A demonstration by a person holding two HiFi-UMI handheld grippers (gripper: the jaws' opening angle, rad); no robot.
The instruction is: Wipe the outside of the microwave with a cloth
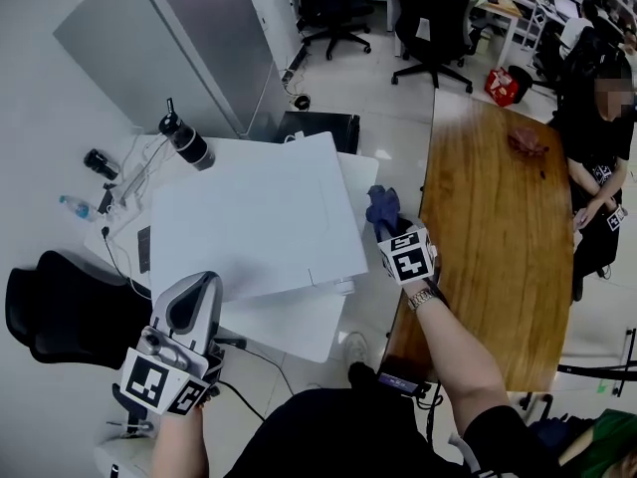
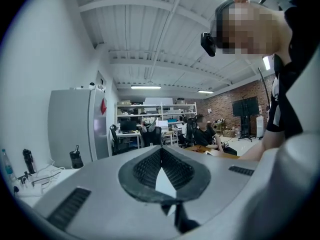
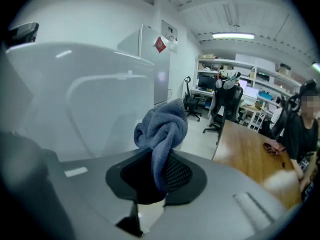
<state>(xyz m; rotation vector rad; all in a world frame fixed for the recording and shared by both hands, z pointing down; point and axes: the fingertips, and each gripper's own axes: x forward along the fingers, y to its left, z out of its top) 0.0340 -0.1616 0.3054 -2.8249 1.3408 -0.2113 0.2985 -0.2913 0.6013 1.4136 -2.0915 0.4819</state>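
Left tongs (image 2: 161, 156) closed, right tongs (image 3: 159, 171) clamped

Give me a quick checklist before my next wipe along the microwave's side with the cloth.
1. Cloth clamped in right gripper: ok.
2. Enough cloth past the jaws: ok, a bunch stands beyond them.
3. Cloth pressed against the microwave side: cannot tell; it is close beside it.
4. That side free of clutter: ok.
5. Left gripper empty, jaws together: ok.
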